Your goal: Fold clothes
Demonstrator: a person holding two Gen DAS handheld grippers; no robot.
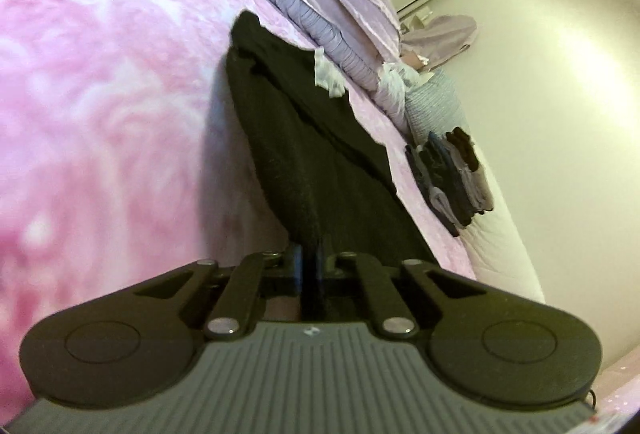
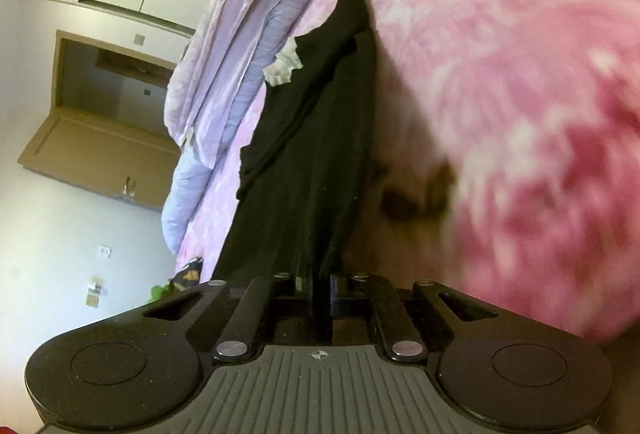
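Left wrist view: left tool [image 1: 310, 248] and right tool [image 2: 320, 276] each clamp the black garment [image 1: 304, 145].

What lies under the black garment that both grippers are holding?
The pink bedspread shows beside and beneath the black garment, which hangs stretched from the shut left hand-held gripper and right hand-held gripper. Anything directly beneath it is hidden.

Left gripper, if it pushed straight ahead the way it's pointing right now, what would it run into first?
The black garment itself: the left gripper is shut on its near edge, and the cloth stretches straight ahead over the pink blanket. Beyond lies lilac bedding, though depth is unclear.
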